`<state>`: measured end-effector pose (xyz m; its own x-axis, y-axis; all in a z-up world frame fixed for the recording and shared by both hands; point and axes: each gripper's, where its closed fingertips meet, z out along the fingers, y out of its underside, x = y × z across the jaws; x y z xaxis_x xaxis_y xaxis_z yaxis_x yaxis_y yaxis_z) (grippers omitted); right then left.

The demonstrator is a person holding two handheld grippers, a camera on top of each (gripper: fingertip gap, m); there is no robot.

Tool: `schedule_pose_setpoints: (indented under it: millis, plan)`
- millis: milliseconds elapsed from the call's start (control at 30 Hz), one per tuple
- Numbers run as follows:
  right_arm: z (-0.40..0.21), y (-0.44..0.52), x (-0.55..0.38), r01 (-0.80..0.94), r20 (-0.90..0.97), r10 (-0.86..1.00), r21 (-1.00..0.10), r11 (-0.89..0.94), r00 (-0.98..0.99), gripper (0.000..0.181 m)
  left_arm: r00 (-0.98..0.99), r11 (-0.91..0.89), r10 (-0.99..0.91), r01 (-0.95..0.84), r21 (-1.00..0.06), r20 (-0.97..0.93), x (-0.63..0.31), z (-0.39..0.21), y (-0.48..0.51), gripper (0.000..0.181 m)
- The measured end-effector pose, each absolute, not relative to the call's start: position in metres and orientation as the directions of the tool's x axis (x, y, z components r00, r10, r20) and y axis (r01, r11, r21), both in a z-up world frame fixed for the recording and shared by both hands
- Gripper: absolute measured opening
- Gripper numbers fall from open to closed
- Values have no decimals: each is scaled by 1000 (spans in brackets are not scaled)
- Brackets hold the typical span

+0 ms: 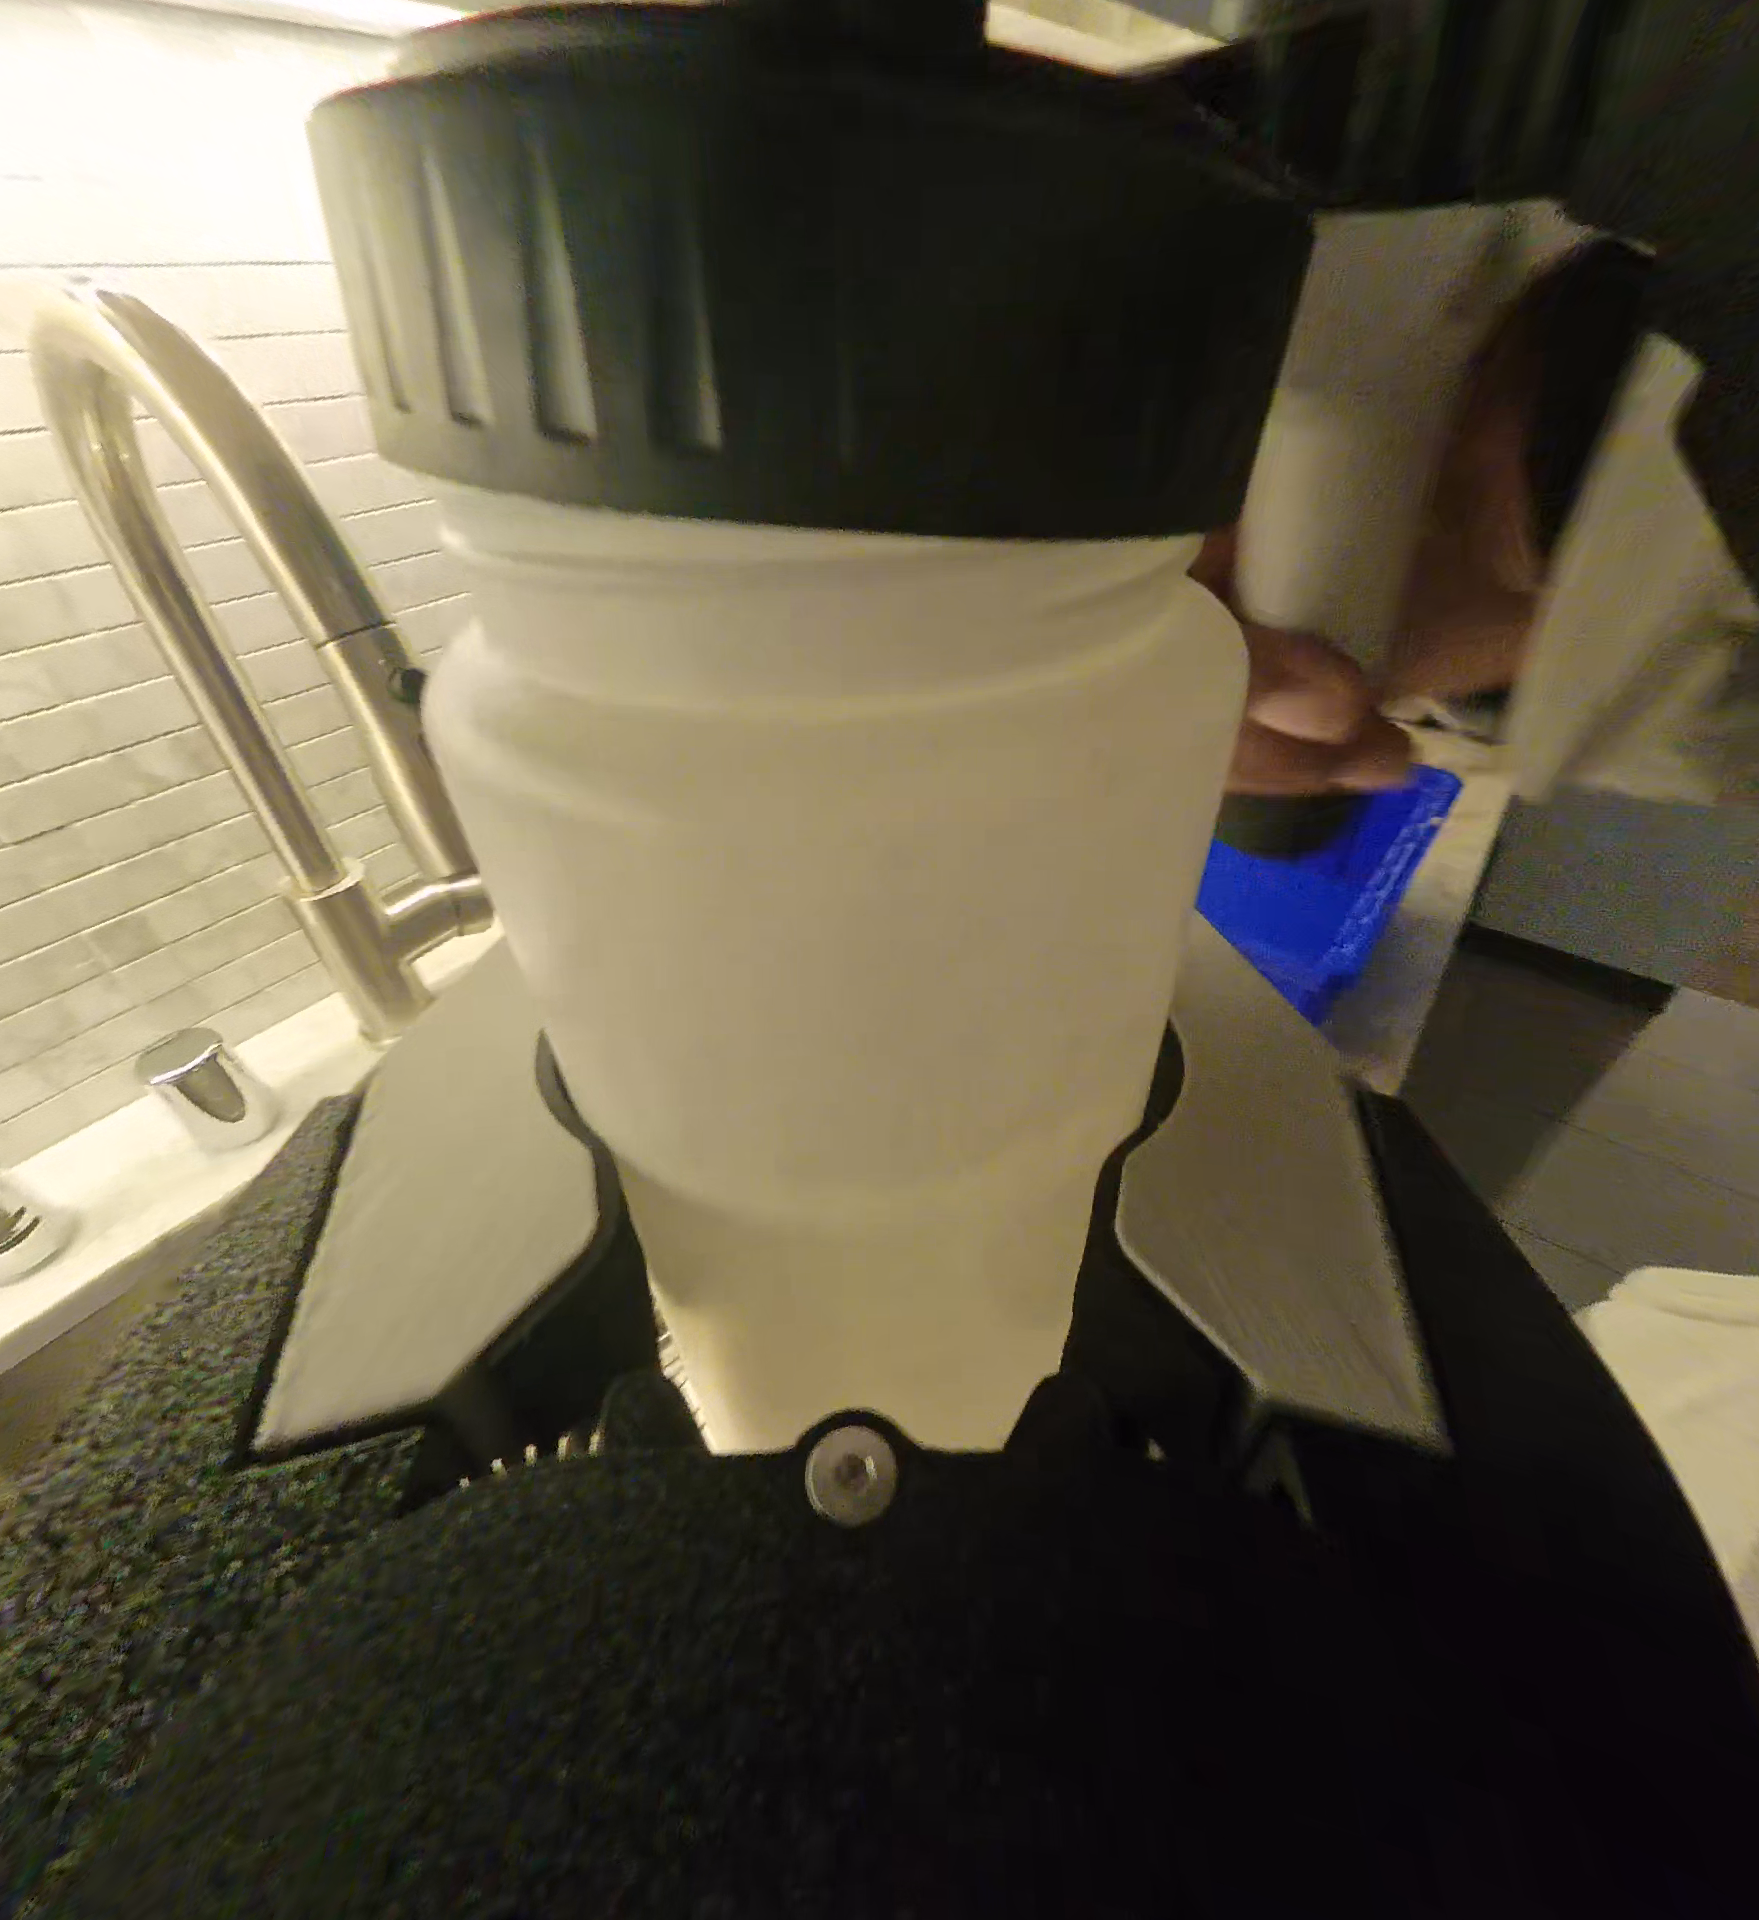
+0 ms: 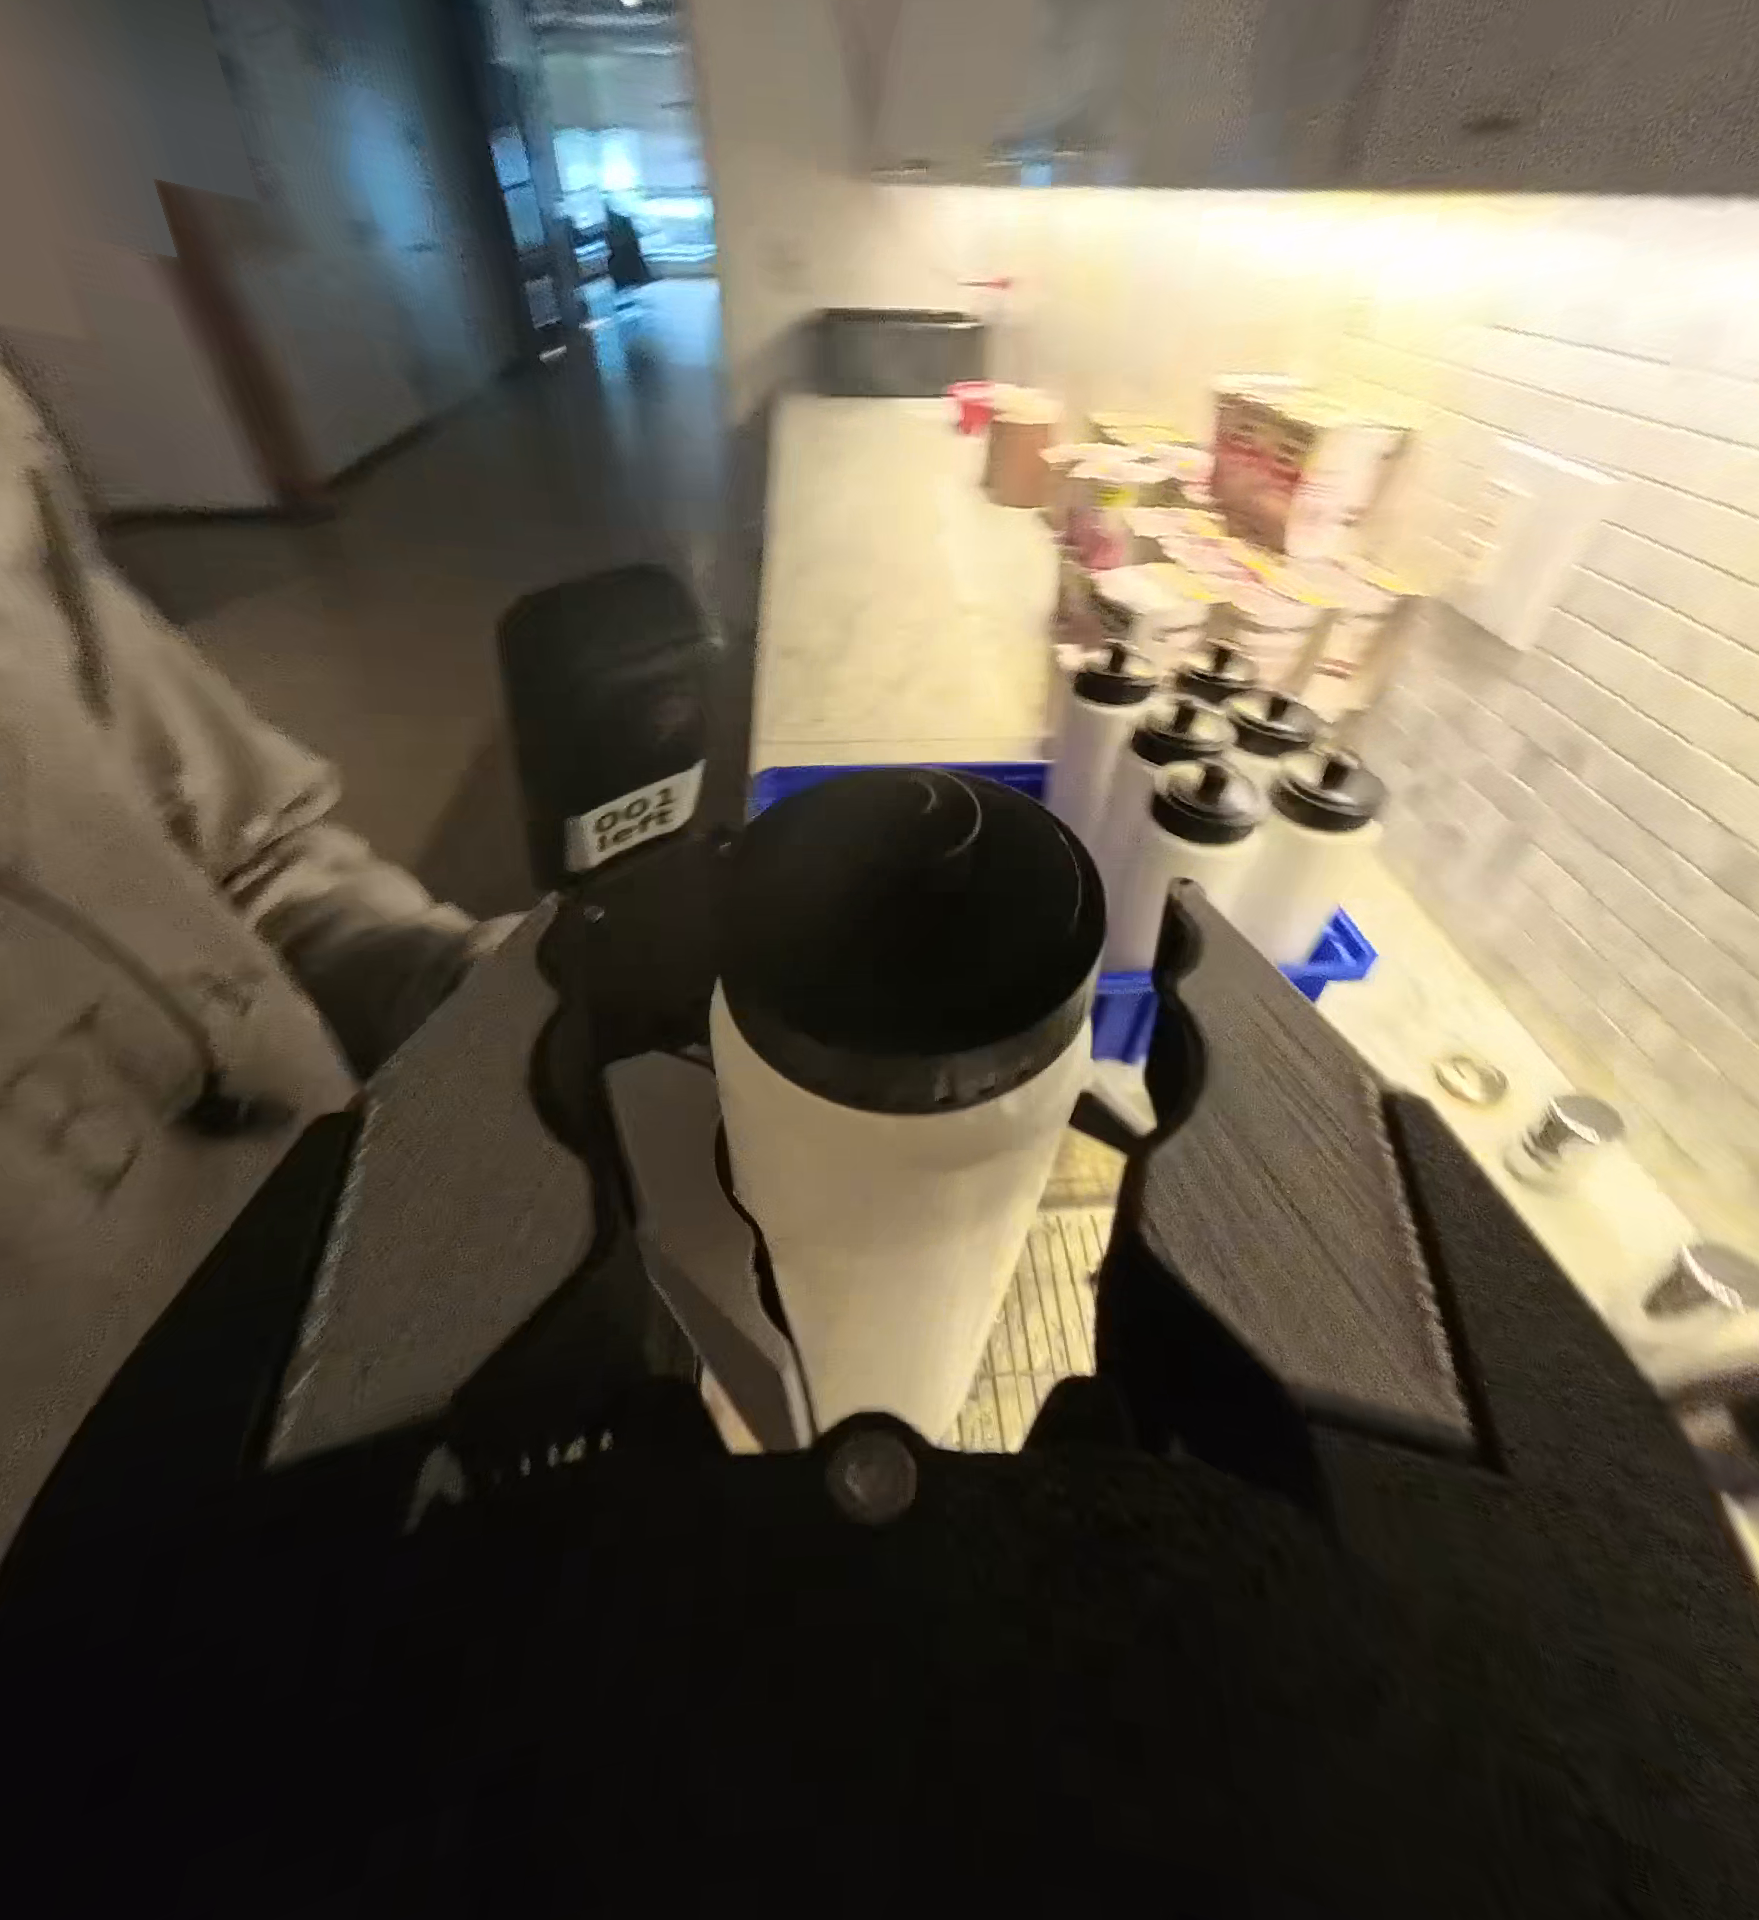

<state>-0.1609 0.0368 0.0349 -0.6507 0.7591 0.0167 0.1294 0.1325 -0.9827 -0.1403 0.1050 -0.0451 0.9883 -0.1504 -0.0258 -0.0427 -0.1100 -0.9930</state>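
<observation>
On the left, the curved steel tap (image 1: 231, 623) rose against the tiled wall (image 1: 75, 520), with chrome knobs (image 1: 200, 1075) on the pale counter edge below it. The left gripper (image 1: 859, 1122) had its fingers closed on the lower body of a white bottle (image 1: 833, 831) with a broad ribbed black cap (image 1: 802, 312), holding it upright; because the hold sat low and the heavy cap high, the bottle could have tipped or slid in the pads if it were swung fast. To its right, a person's hand (image 1: 1311, 717) and a blue crate (image 1: 1332, 914) stood near. In the right wrist view, the right gripper (image 2: 870, 1039) stood spread wide around the same bottle's top, its fingers (image 2: 1270, 1143) not touching the cap as far as the blurred frame showed; closing off-centre could have knocked the bottle askew in the other grip. Further right, more capped white bottles (image 2: 1207, 831) stood packed in the crate, and a careless swing could have toppled them.
</observation>
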Motion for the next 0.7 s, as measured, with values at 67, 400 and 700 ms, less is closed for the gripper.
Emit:
schedule_pose_setpoints:
  millis: [67,400,700]
  plan:
    - [42,29,-157,115,29,656,-978,176,-754,101,981,-106,-194,-43,-993,-22,-134,-41,104,103]
    - [33,45,-177,195,13,817,-969,153,-576,78,985,-187,-170,-66,-980,-34,-139,-47,107,103]
    - [33,47,-156,210,26,621,-929,304,-783,78,956,-181,-292,-68,-981,-12,-121,-43,114,101]
